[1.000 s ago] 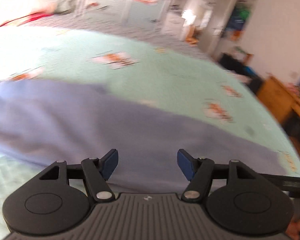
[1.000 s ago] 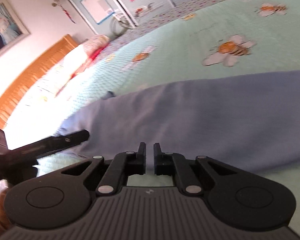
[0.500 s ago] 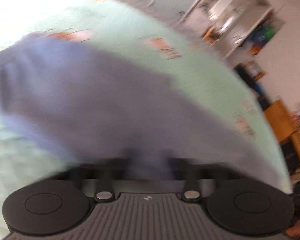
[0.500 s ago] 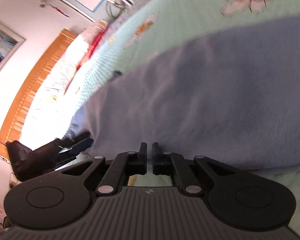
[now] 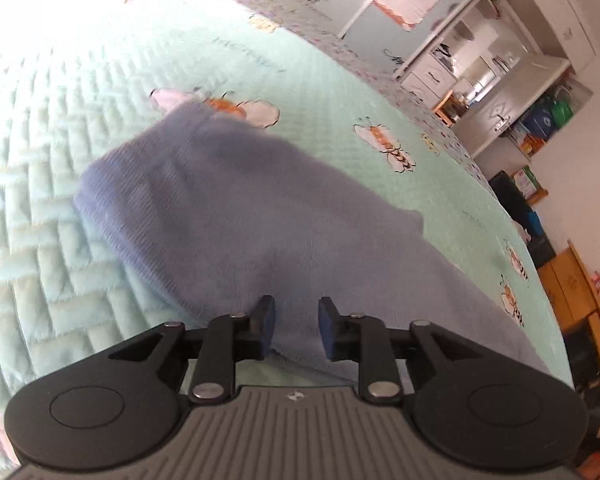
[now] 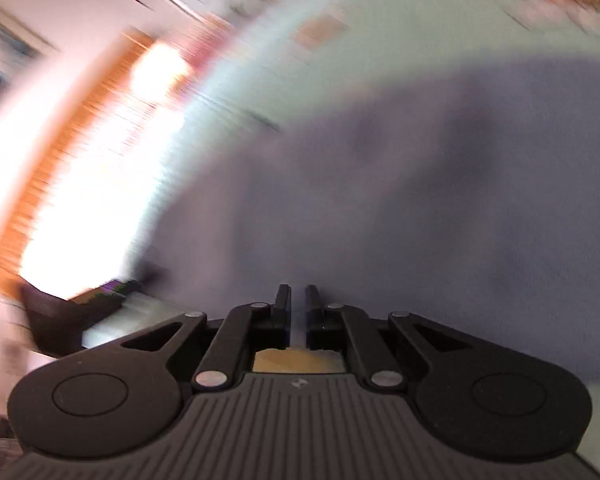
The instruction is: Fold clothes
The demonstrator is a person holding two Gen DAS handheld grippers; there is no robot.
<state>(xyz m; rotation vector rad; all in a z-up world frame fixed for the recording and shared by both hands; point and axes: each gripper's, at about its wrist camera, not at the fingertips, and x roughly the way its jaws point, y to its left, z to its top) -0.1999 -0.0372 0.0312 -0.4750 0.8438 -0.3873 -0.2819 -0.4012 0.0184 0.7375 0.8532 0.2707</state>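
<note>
So the blue garment is lying across the bed, filling the middle and lower right of the left wrist view, with one end folded over toward the centre. The left gripper has just been opening its jaws: they stand narrow, with the cloth's near edge between the blue pads but not pinched, as far as I can see. The right gripper has its jaws closed; whether any fabric is caught in them I can't tell, that view is badly smeared.

My take for the fold: grab the edge itself, both layers, and lay it flat before letting go, or it'll bunch.

The mint quilt has bee prints. White shelves sit upper right, a wooden cabinet at the right edge.
</note>
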